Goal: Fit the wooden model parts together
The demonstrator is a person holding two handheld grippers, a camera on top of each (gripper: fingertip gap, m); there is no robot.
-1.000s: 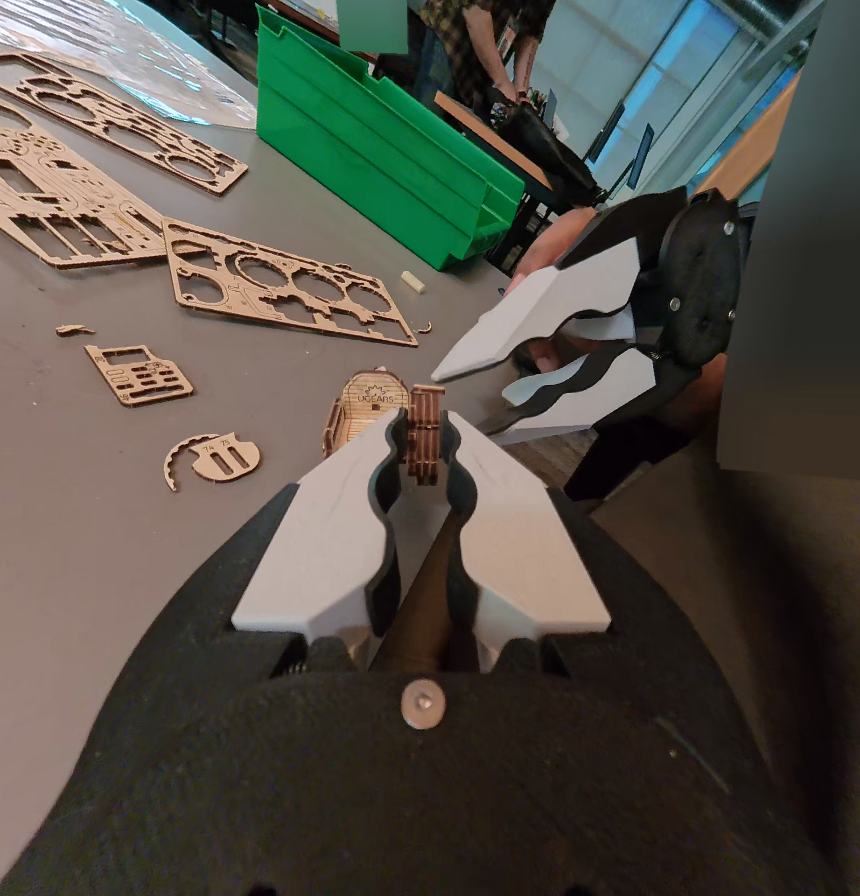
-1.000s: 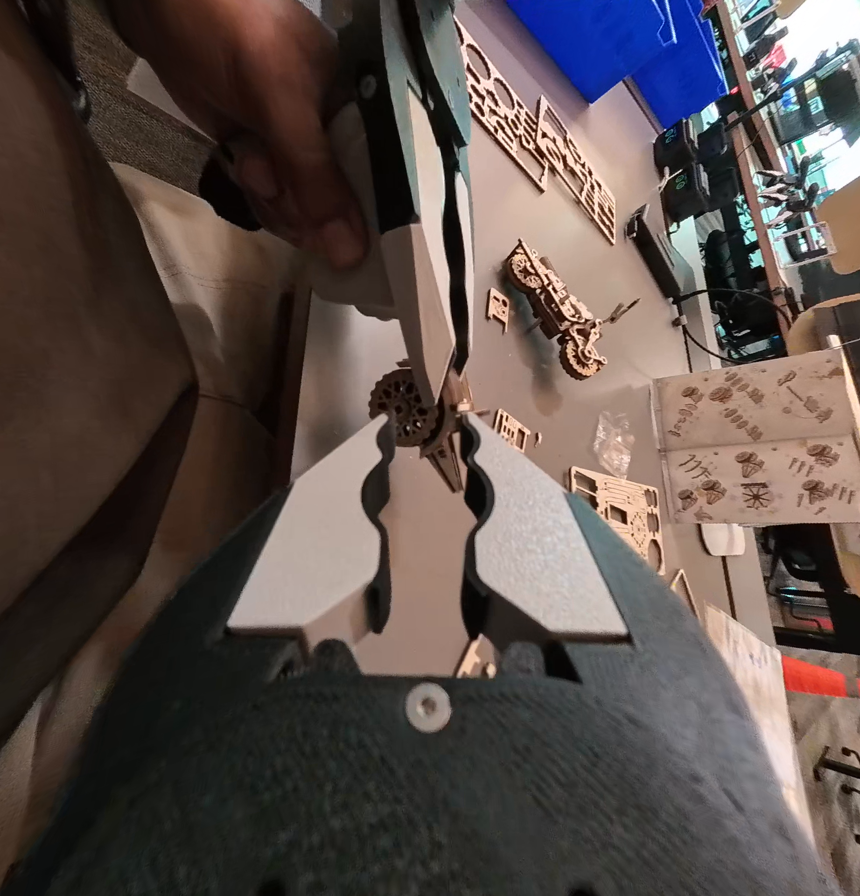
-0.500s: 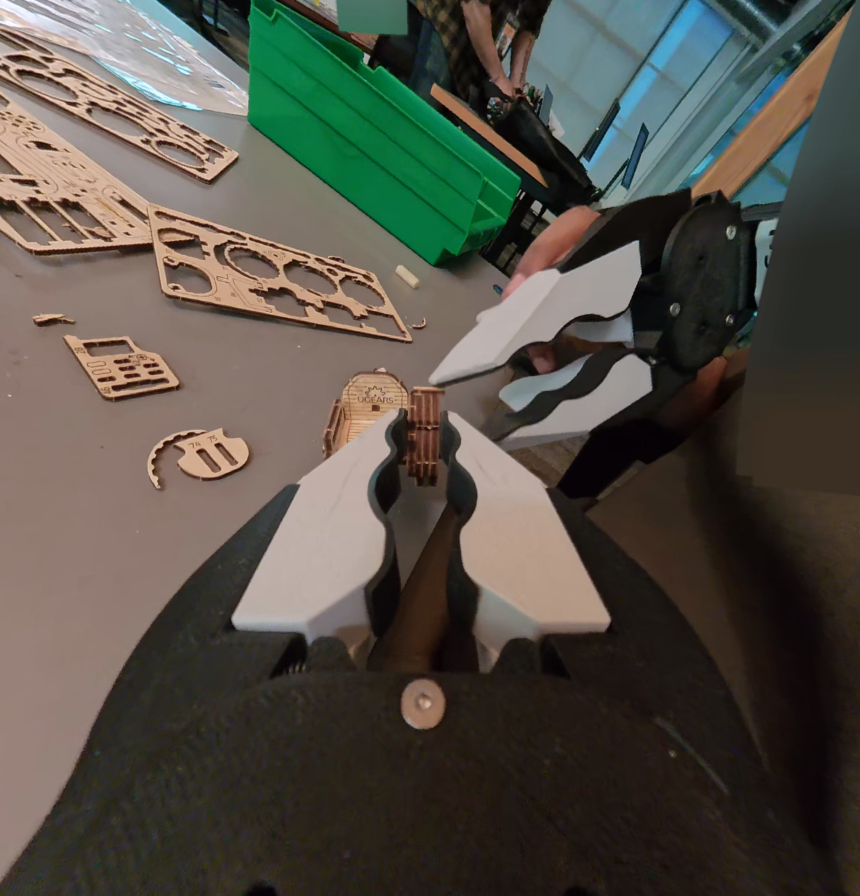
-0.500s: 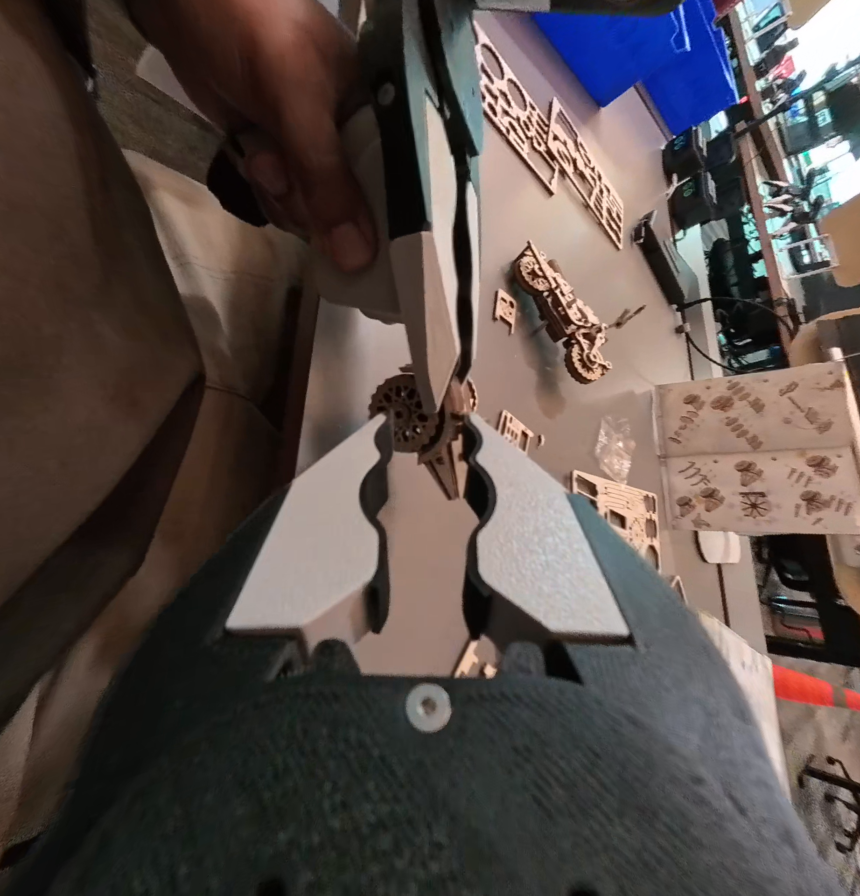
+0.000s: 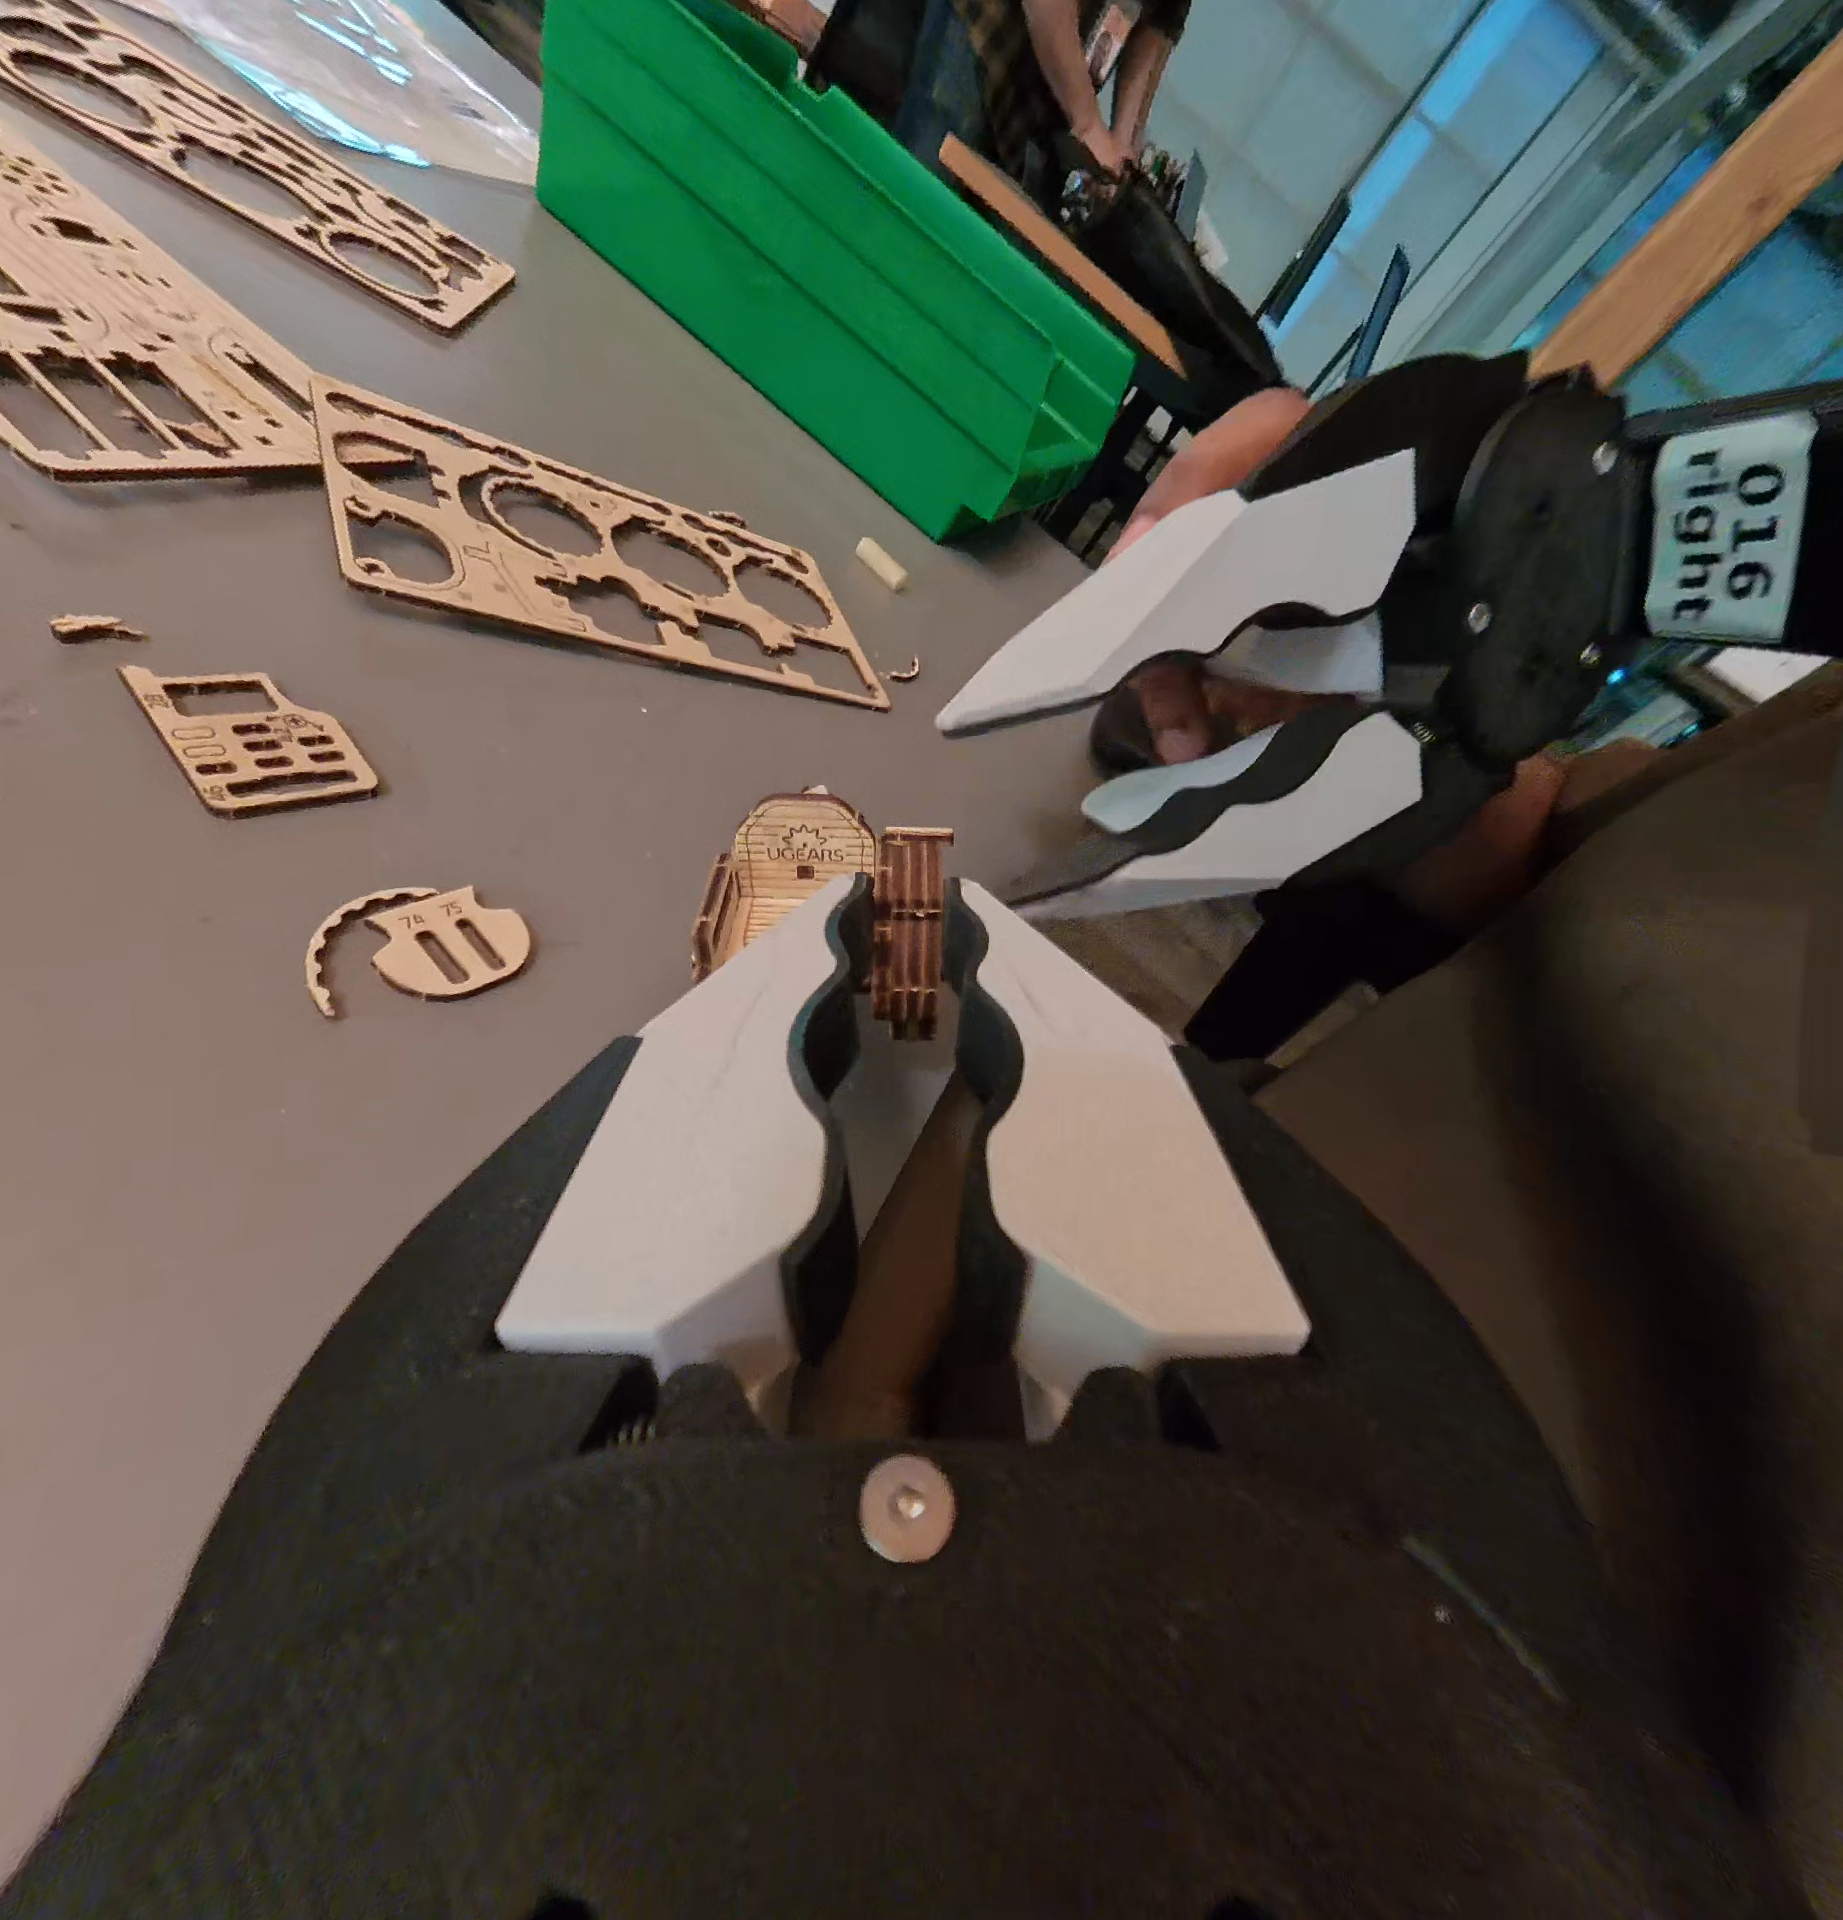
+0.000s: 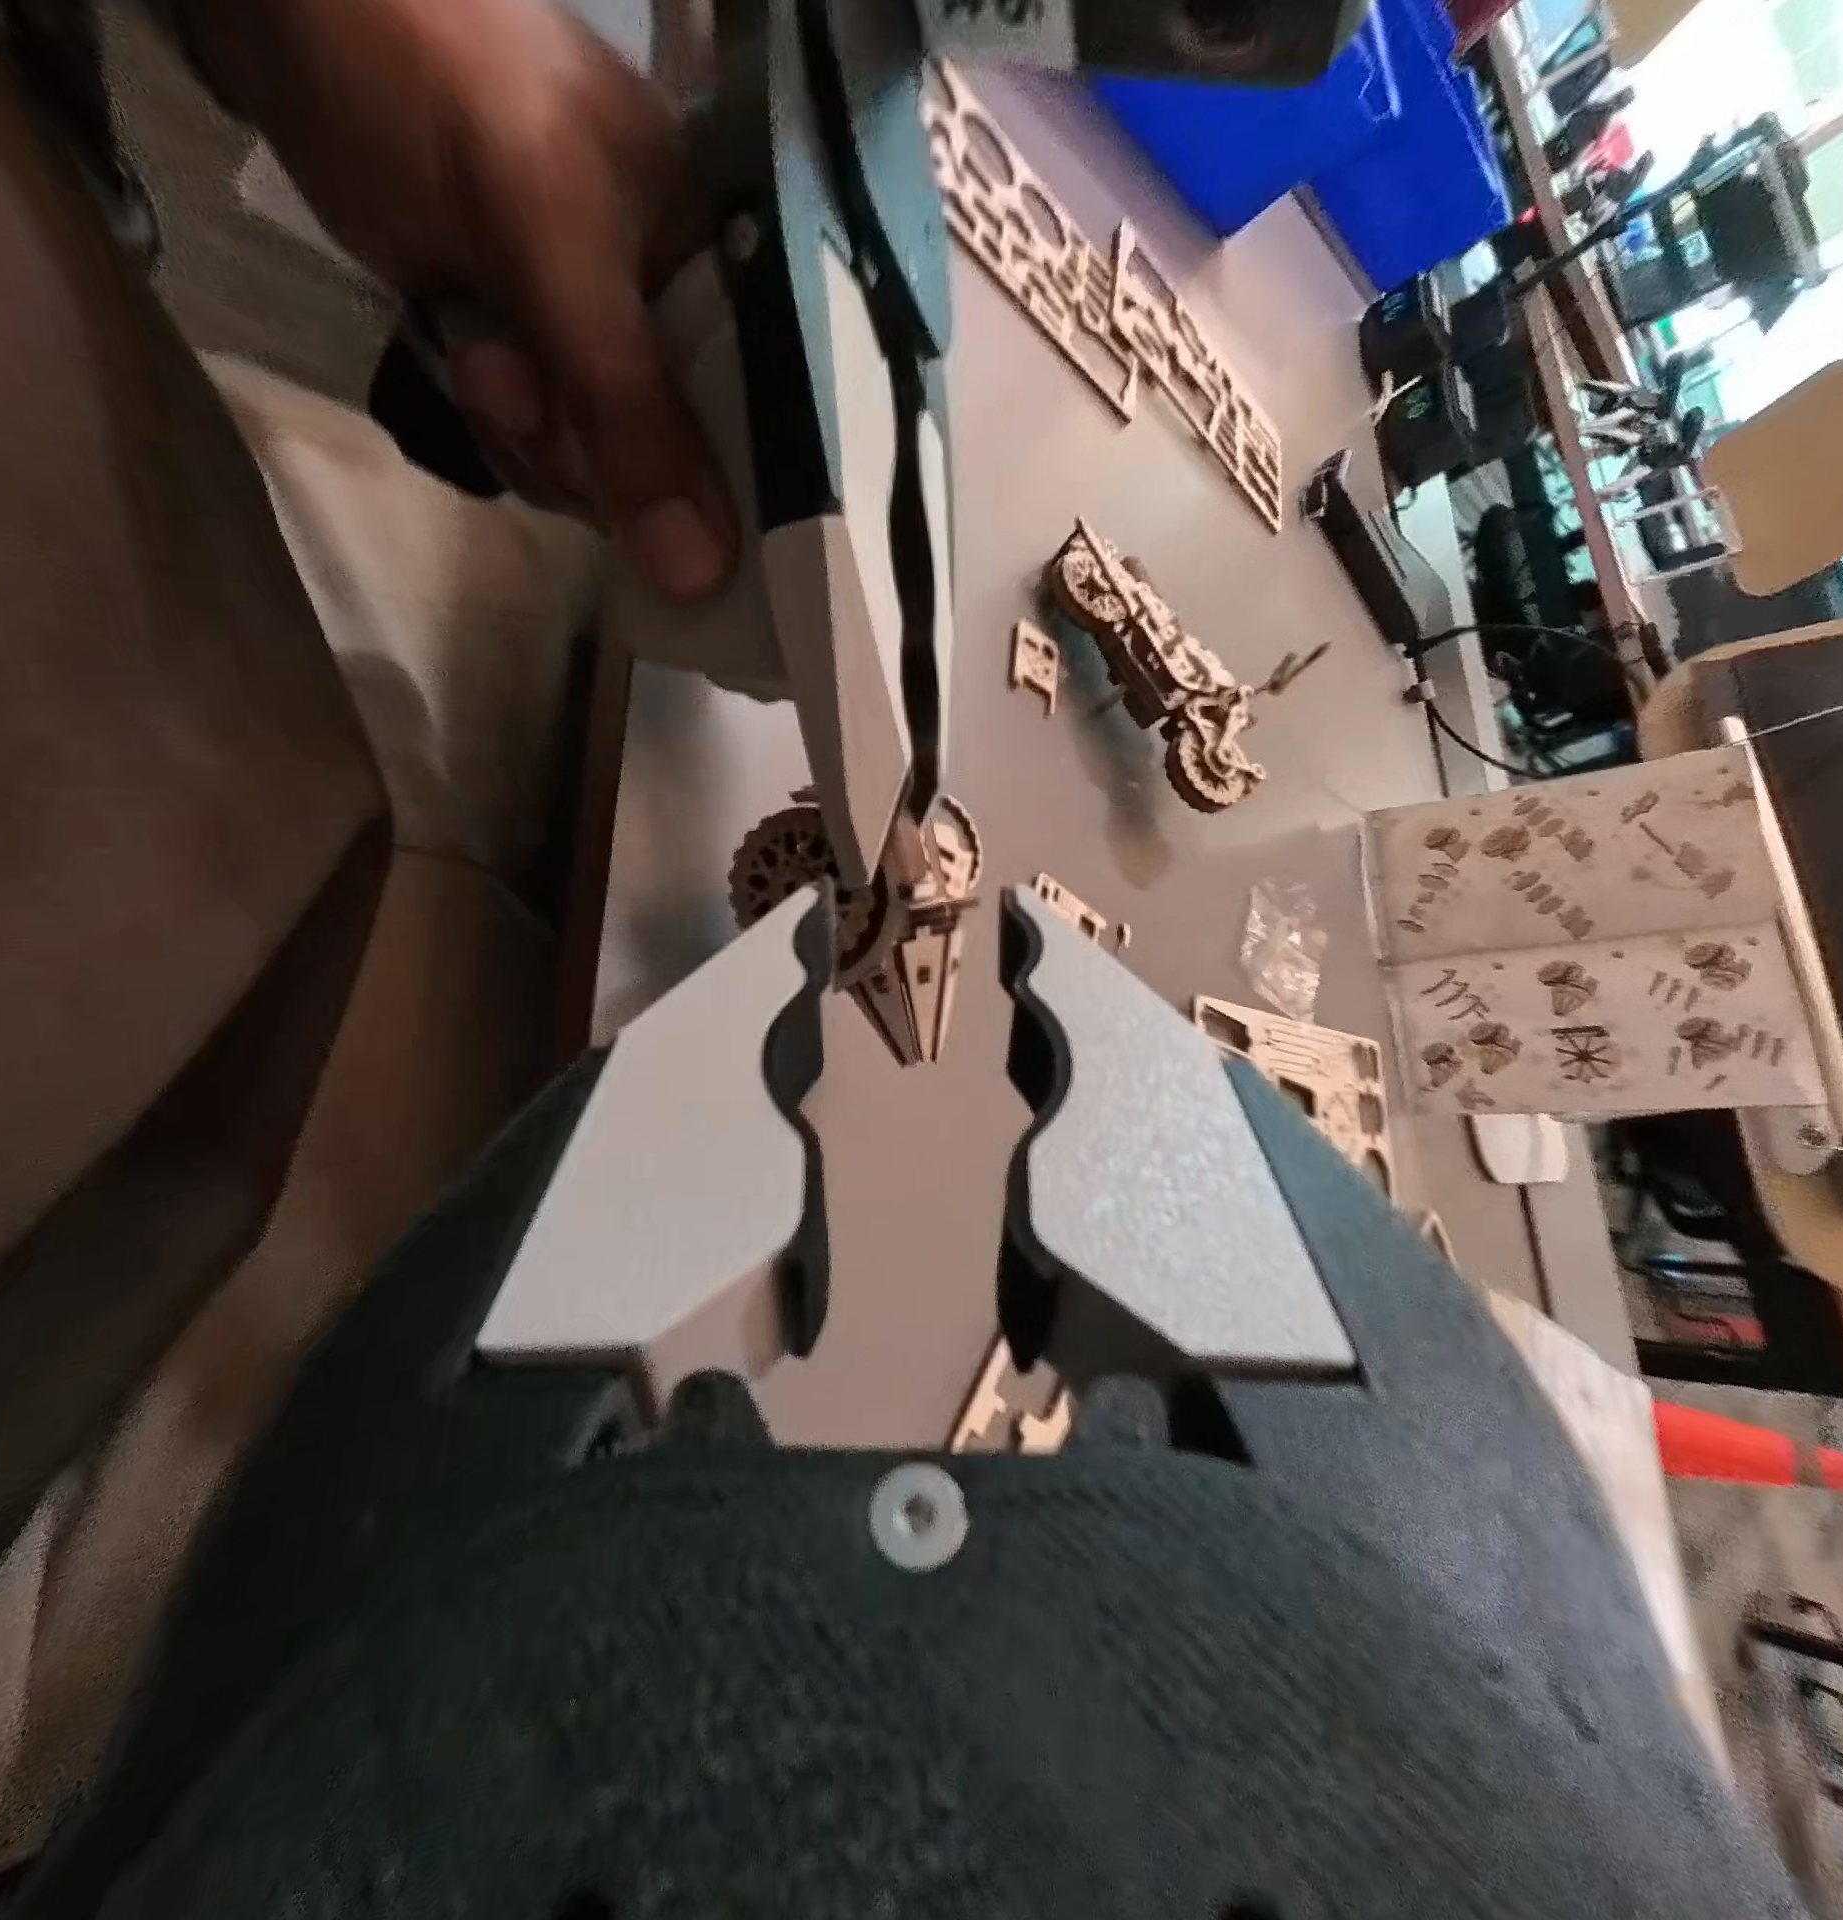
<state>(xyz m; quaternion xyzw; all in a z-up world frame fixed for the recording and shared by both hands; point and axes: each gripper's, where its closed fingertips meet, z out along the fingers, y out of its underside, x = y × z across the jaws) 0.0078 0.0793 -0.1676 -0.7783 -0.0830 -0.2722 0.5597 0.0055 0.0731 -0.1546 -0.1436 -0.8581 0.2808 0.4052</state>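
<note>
My left gripper (image 5: pixel 906 914) is shut on a small wooden sub-assembly (image 5: pixel 909 940), a slatted block with a seat-like shell (image 5: pixel 792 883) beside it, held just above the grey table (image 5: pixel 221 1195). In the right wrist view the left gripper (image 6: pixel 891 831) comes down from above, and the sub-assembly (image 6: pixel 896 977) shows a spoked wheel (image 6: pixel 777 868) and a pointed body. My right gripper (image 6: pixel 909 904) is open and empty, its fingertips either side of the pointed body without gripping it. It also shows in the left wrist view (image 5: pixel 984 810), to the right of the held part.
Punched-out wooden sheets (image 5: pixel 584 561), a small slotted panel (image 5: pixel 247 743) and a half-disc piece (image 5: pixel 429 940) lie on the table. A green bin (image 5: pixel 792 260) stands behind. A built wooden motorcycle (image 6: pixel 1156 665), a plastic bag (image 6: pixel 1281 935), an instruction sheet (image 6: pixel 1561 966) and blue bins (image 6: pixel 1312 135) are farther off. Only a small space, under 4 cm, lies between the two pairs of fingers.
My right gripper's jaws have opened a little wider around the pointed end of the sub-assembly. My left gripper keeps its hold and has barely moved.
</note>
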